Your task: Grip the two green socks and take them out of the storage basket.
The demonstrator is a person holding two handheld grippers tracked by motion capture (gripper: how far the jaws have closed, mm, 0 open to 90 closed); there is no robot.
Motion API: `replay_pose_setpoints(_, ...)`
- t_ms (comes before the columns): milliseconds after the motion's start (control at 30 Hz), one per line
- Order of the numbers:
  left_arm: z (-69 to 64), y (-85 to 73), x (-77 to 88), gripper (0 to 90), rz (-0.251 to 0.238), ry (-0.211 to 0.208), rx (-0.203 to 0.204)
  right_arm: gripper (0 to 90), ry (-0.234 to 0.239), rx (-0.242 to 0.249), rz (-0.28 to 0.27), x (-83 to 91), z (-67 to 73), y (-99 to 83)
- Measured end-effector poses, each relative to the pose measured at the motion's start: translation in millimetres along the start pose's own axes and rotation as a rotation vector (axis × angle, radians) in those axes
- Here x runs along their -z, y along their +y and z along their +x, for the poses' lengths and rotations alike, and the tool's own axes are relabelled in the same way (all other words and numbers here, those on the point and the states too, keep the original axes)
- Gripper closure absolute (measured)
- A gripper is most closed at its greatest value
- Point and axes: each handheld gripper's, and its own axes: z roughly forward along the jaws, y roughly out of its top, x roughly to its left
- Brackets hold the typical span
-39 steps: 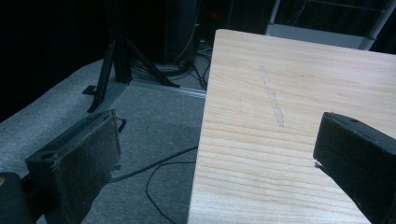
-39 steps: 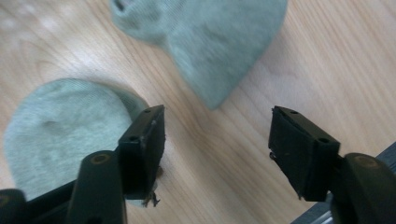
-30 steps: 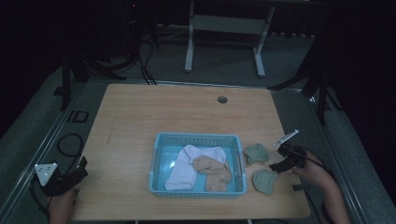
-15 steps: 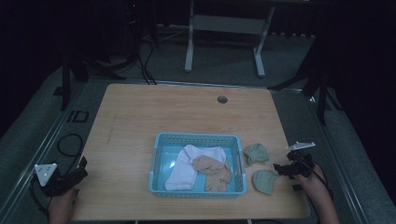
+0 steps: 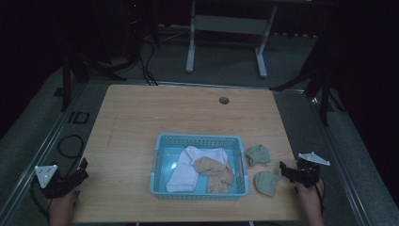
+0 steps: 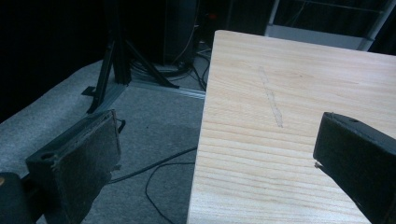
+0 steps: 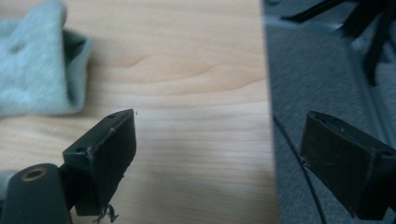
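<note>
Right gripper point(image 5: 285, 170) sits at the table's near right corner, jaws spread wide with nothing between them; they've just been opening. In the right gripper view point(image 7: 219, 140) one jaw is over the wood, the other hangs past the table edge point(image 7: 267, 93) above the grey floor. Nearest green sock point(image 5: 267, 182) lies flat on the table just left of that gripper, close to the fingertips but not touching as far as I can tell; the same sock shows at the top left of the right gripper view point(image 7: 37, 60), clear of the jaws. Second green sock point(image 5: 258, 154) lies a bit farther back, just beside the blue basket point(image 5: 197, 140), near the first sock but apart from it. Basket holds a white sock point(image 5: 190, 165) and a tan sock point(image 5: 216, 172), the tan one overlapping the white one's right side. Left gripper point(image 5: 83, 168) is at the near left corner of the table point(image 5: 188, 108), well apart from everything else, jaws also wide and empty. In the left gripper view point(image 6: 210, 154) one jaw hangs over the floor and a loose cable point(image 6: 154, 172), the other is over bare wood. Hands show at the bottom edge behind each gripper. Small round hole point(image 5: 224, 100) in the tabletop near the far edge.
</note>
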Motion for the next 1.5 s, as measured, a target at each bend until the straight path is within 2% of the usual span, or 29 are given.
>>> replay_pose_setpoints(67,0.1,0.1,0.0,0.7,0.002,-0.001,0.000,10.7,-0.016,-0.015,-0.046,4.3,-1.7,-2.6)
replay_pose_setpoints(100,0.1,0.1,0.0,0.7,0.002,-0.001,0.000,10.7,-0.016,-0.015,-0.046,4.3,-1.7,-2.6)
replay_pose_setpoints(133,0.1,0.1,0.0,0.7,0.002,-0.001,0.001,10.7,-0.034,-0.032,-0.101,8.9,-3.5,-5.7)
replay_pose_setpoints(200,0.0,0.0,0.0,0.7,0.001,0.000,0.000,10.7,-0.047,-0.051,-0.159,13.3,-6.1,-8.7)
replay_pose_setpoints(233,0.0,0.0,0.0,0.7,0.001,0.000,0.000,10.7,-0.047,-0.051,-0.159,13.3,-6.1,-8.7)
replay_pose_setpoints(267,0.0,0.0,0.0,0.7,0.001,0.000,0.000,10.7,-0.063,-0.059,-0.198,17.6,-8.5,-10.7)
replay_pose_setpoints(300,0.0,0.0,0.0,0.7,0.001,0.000,0.000,10.7,-0.063,-0.059,-0.198,17.6,-8.5,-10.7)
replay_pose_setpoints(333,0.1,0.1,-0.1,0.7,0.002,0.000,0.000,10.7,-0.047,-0.079,-0.239,22.4,-10.8,-13.0)
replay_pose_setpoints(467,0.3,0.2,0.0,0.7,0.006,0.001,-0.001,10.7,-0.016,-0.096,-0.296,29.7,-12.6,-19.4)
replay_pose_setpoints(500,0.3,0.2,0.0,0.7,0.006,0.001,-0.001,10.7,-0.016,-0.096,-0.296,29.7,-12.6,-19.4)
replay_pose_setpoints(600,0.4,0.2,-0.1,0.7,0.007,0.001,-0.001,10.7,-0.044,-0.110,-0.348,35.0,-14.7,-24.9)
replay_pose_setpoints(633,0.4,0.2,-0.1,0.7,0.007,0.001,-0.001,10.7,-0.035,-0.126,-0.358,36.1,-15.8,-26.2)
replay_pose_setpoints(733,0.3,0.3,-0.3,0.7,0.008,0.001,-0.001,10.7,-0.022,-0.150,-0.375,37.0,-18.7,-29.7)
replay_pose_setpoints(867,0.1,0.1,-0.1,0.7,0.006,0.003,-0.002,10.7,-0.049,-0.154,-0.400,35.9,-19.6,-31.9)
replay_pose_setpoints(933,0.1,0.2,-0.1,0.7,0.006,0.002,-0.004,10.7,-0.042,-0.148,-0.404,34.2,-19.7,-32.0)
replay_pose_setpoints(1200,0.0,-0.1,0.1,0.7,-0.001,0.000,0.001,10.7,-0.040,-0.124,-0.375,29.3,-18.2,-31.5)
replay_pose_setpoints(1500,0.0,0.0,0.1,0.7,0.001,-0.002,-0.002,10.8,-0.037,-0.126,-0.360,27.0,-19.2,-31.6)
